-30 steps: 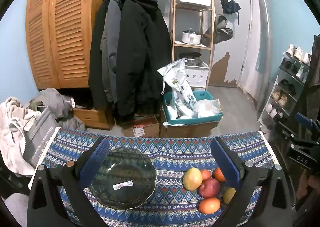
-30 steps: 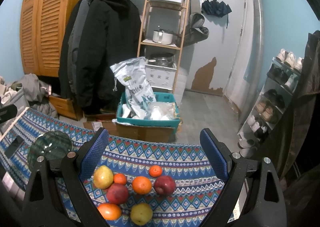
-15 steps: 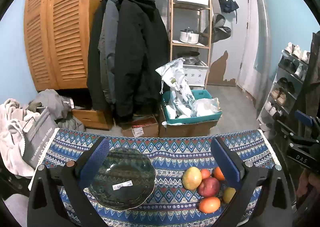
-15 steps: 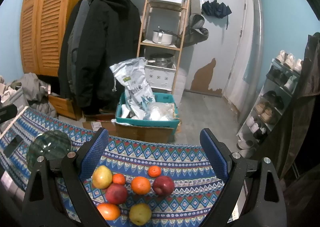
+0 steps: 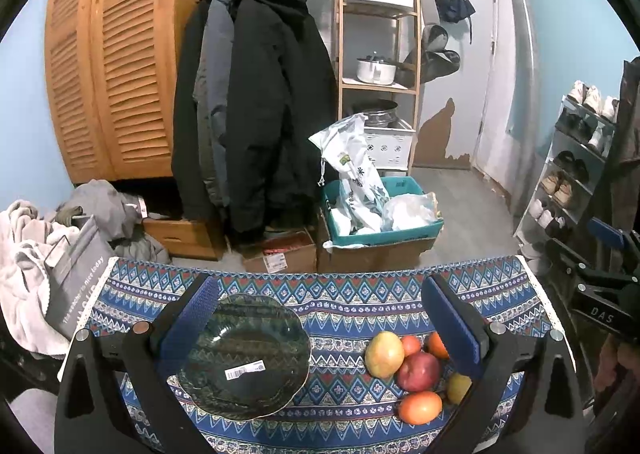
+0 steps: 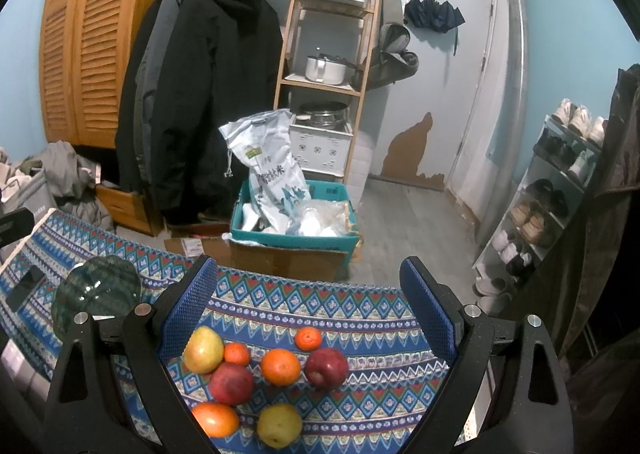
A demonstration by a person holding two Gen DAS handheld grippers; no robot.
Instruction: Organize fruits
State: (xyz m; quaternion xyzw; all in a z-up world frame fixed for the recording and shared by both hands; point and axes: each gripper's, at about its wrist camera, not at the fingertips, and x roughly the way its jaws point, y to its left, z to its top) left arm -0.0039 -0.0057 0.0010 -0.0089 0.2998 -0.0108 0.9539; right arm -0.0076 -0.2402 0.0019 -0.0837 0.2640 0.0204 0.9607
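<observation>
A dark green glass plate [image 5: 244,358] lies on the patterned blue tablecloth [image 5: 352,294], between my left gripper's [image 5: 320,330] open fingers and nearer the left one. Several fruits lie to its right: a yellow-red mango [image 5: 384,354], a red apple [image 5: 418,371] and an orange fruit [image 5: 420,407]. My right gripper [image 6: 310,318] is open and empty above the fruit pile: mango [image 6: 203,349], red apple [image 6: 231,383], orange [image 6: 280,366], second red apple [image 6: 327,367], small tangerine [image 6: 308,337], yellow pear [image 6: 279,425]. The plate also shows at the left of the right wrist view [image 6: 96,290].
Past the table's far edge stand a teal bin with bags [image 6: 296,222] on cardboard boxes, hanging coats [image 5: 256,102], a wooden shelf [image 5: 376,34] and a shoe rack [image 6: 548,190]. Laundry and a grey bag [image 5: 72,274] lie at the left.
Both views have shifted slightly; the fruits and plate sit marginally lower and closer. Nothing was grasped or moved.
</observation>
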